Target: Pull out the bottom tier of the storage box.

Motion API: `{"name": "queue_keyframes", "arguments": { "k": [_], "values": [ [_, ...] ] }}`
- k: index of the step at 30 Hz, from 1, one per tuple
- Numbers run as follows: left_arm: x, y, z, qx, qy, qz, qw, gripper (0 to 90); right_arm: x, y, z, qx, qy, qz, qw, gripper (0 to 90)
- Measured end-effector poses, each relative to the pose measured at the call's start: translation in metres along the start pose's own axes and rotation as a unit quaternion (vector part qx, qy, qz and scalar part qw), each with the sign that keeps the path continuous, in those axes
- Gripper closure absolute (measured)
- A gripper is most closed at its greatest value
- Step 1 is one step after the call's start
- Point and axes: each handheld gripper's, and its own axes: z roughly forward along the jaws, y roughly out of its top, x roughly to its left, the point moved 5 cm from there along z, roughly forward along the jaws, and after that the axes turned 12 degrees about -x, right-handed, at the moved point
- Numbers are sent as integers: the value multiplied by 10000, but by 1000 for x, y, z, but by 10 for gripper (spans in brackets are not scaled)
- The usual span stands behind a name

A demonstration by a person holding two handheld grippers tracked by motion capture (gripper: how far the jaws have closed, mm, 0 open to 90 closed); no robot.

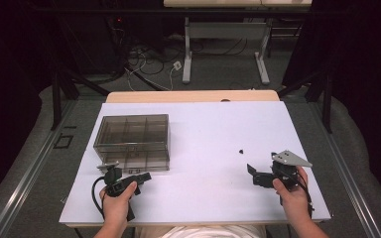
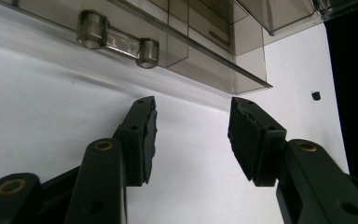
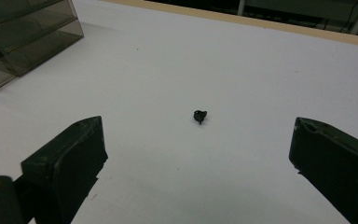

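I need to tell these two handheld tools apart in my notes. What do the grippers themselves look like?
Both are black. The left gripper trails a looping black cable; its linked arms carry brass-coloured pivot pins and dark, rough-edged pads on the fingers. The right gripper bears a grey three-cornered plate on top. The forearms are bare, without sleeves.

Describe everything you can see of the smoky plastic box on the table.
The box is translucent, smoke-grey plastic, rectangular, with inner walls dividing it into several compartments. Its lid is shut, and a clear latch sits on its front wall. It rests flat on the white table, towards the left side. The left gripper points at its front, fingers apart and not touching it.
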Motion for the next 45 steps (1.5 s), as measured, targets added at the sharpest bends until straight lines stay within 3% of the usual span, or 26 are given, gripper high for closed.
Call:
{"name": "queue_keyframes", "arguments": {
  "k": [17,22,34,45],
  "values": [
    [-7,0,0,-39,11,499,9987,460,0,0,0,8,21,-17,10000,34],
    [-8,1,-1,-87,-20,517,9986,437,0,0,0,-2,5,-18,10000,36],
    [-10,5,-3,-163,-46,787,9968,392,0,0,0,8,14,-46,10000,40],
    [-8,10,-5,-262,-142,747,9968,360,-1,0,-1,33,6,-68,10000,41]
  ]
}}
